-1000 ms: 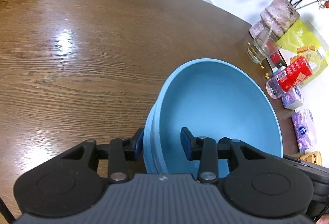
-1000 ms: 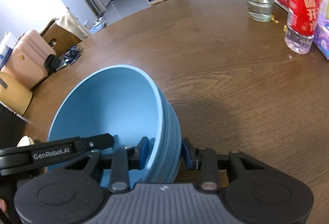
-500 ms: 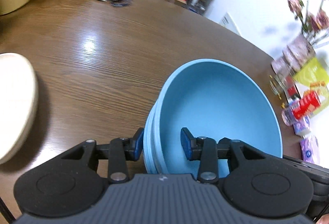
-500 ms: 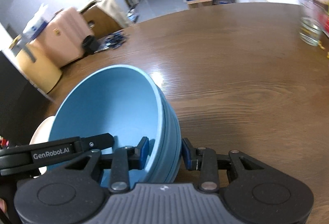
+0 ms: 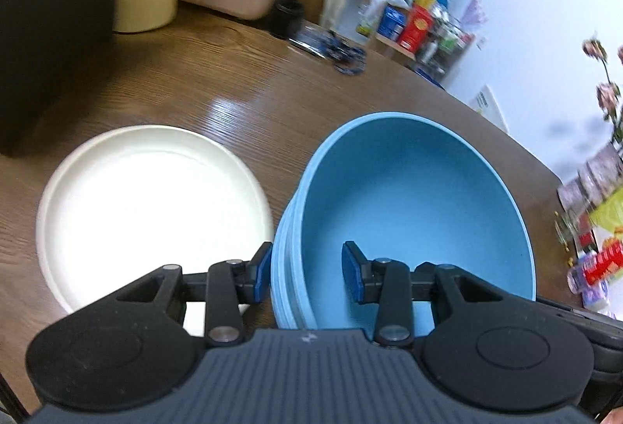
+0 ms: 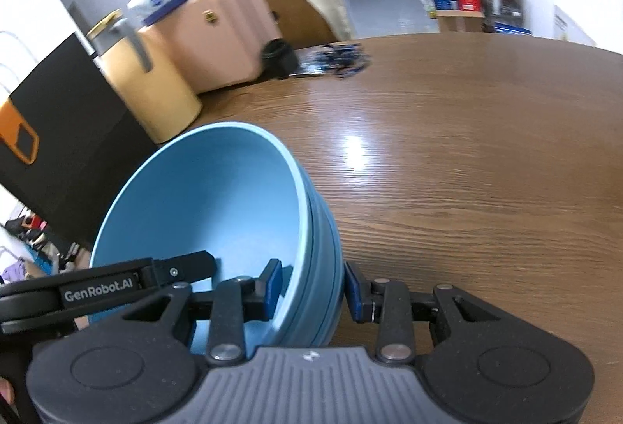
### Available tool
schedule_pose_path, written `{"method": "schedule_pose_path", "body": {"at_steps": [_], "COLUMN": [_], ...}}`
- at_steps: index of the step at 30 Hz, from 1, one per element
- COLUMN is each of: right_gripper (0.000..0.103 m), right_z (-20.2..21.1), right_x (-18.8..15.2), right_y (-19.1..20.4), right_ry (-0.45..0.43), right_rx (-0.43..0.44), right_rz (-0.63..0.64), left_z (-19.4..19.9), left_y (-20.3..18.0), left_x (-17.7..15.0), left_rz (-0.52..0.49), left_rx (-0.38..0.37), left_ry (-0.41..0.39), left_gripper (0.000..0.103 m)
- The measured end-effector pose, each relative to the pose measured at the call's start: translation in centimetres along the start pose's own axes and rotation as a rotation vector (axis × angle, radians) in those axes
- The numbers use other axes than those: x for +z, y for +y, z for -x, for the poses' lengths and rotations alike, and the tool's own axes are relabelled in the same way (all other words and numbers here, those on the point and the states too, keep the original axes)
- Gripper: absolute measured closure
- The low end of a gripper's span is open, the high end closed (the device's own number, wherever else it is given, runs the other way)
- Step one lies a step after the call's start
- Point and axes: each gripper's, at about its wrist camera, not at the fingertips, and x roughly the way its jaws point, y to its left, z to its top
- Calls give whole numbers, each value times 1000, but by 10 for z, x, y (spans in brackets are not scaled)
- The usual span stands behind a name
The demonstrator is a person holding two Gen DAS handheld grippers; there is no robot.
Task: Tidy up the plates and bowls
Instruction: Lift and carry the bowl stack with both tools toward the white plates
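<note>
Two grippers share one load: the stack of blue bowls (image 5: 412,213) hangs between them, each set of jaws pinching an opposite side of the nested rims, one pad inside the top bowl and one outside. In the left wrist view the left gripper (image 5: 307,274) clamps the stack's left wall at lower centre; in the right wrist view the right gripper (image 6: 311,287) clamps its right wall. The white plate (image 5: 152,206) lies flat on the bench (image 5: 272,104), just left of the stack, on the left gripper's side. I judge setting the bowls down calls for a leftward shift.
</note>
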Motion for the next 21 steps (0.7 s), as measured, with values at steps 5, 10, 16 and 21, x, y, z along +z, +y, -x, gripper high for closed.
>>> {"method": "schedule_pose_path", "body": {"at_steps": [5, 10, 16, 21], "right_gripper": [70, 70, 70, 70], "right_z": [-19, -40, -63, -76], "right_x": [2, 3, -1, -4], "right_y": [45, 84, 111, 121], "right_ry": [12, 28, 53, 70], "right_rx": [25, 42, 44, 33], "right_rz": [30, 41, 27, 1], "left_z": [13, 20, 16, 7], "left_y": [44, 80, 112, 125], "left_x": [13, 24, 34, 40], "left_rz": [31, 45, 42, 31], "left_rx": [26, 49, 66, 64], "left_ry": [-15, -16, 8, 33], "left_gripper": [65, 65, 65, 65]}}
